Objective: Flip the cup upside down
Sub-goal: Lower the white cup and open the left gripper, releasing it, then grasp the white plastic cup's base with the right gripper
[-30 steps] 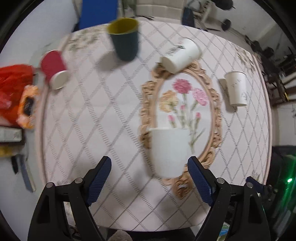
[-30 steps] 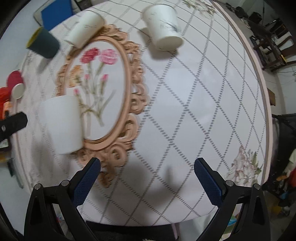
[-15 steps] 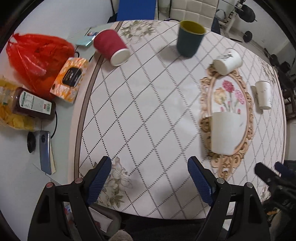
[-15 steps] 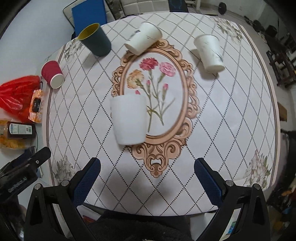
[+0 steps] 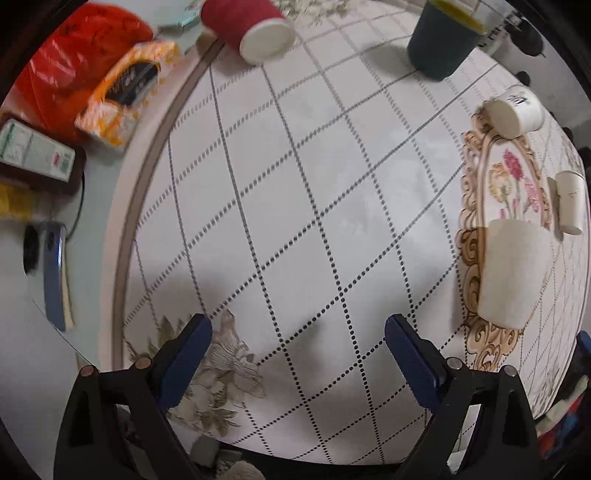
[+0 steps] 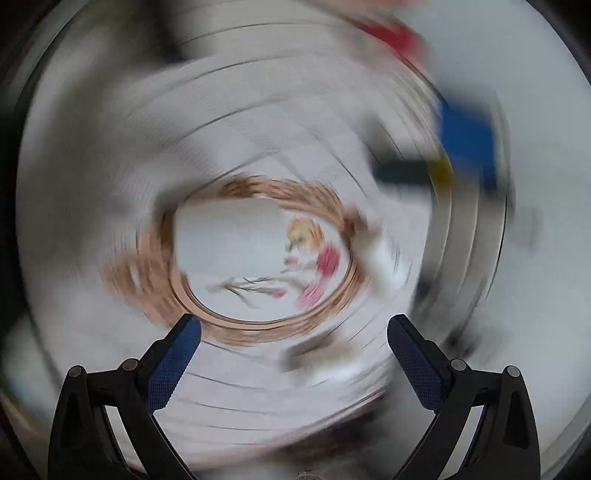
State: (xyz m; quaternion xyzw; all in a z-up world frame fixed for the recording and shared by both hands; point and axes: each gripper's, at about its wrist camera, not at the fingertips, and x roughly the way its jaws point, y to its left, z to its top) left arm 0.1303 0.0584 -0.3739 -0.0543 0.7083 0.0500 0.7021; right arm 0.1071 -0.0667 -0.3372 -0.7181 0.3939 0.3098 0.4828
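The left gripper (image 5: 297, 354) hangs over the near tablecloth (image 5: 295, 206), jaws spread wide and empty. The right gripper (image 6: 293, 354) is spread and empty too, its view smeared by spin. To the right, the white cup (image 5: 511, 273) stands on the floral medallion (image 5: 476, 206). Farther off lie two paper cups, a red cup (image 5: 251, 26), and an upright green cup (image 5: 439, 40).

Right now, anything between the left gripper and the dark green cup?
Nothing visible. Open tablecloth lies between the left gripper, jaws apart and empty, and the upright dark green cup. The red cup stands off to the left of that line.
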